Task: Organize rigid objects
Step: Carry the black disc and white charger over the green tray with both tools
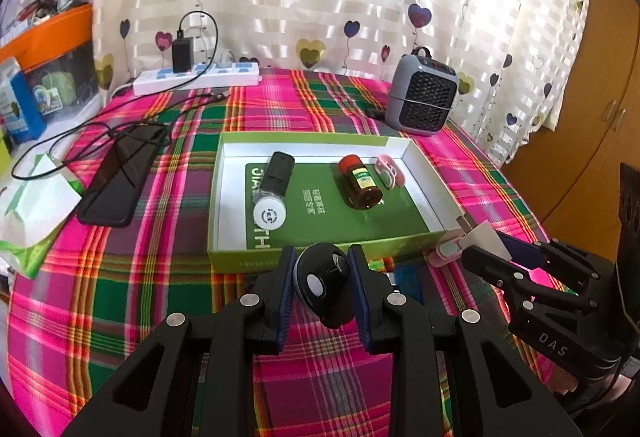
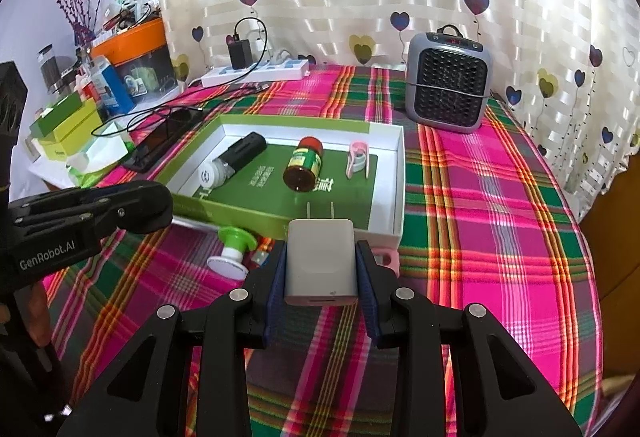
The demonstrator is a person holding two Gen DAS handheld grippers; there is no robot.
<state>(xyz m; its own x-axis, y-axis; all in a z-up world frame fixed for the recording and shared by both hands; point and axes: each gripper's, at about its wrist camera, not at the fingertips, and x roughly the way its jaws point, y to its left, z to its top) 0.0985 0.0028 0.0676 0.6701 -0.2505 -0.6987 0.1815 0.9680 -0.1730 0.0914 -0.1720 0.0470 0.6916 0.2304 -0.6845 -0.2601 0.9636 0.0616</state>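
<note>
Looking along the left gripper (image 1: 322, 283), its 2 jaws pinch a round black-and-grey gadget (image 1: 326, 279), perhaps a timer, just before the shallow green cardboard box (image 1: 240, 255). Right view: the right gripper (image 2: 320, 269) clamps a white 2-prong plastic charger (image 2: 320, 261) at the box's near wall.

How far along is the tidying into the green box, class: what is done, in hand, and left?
Done: the amber bottle, black-and-white device and pink clip lie in the box. In hand: the left gripper holds a round black gadget; the right gripper holds a white charger. Left: a green-and-white item and a pink piece on the cloth.
</note>
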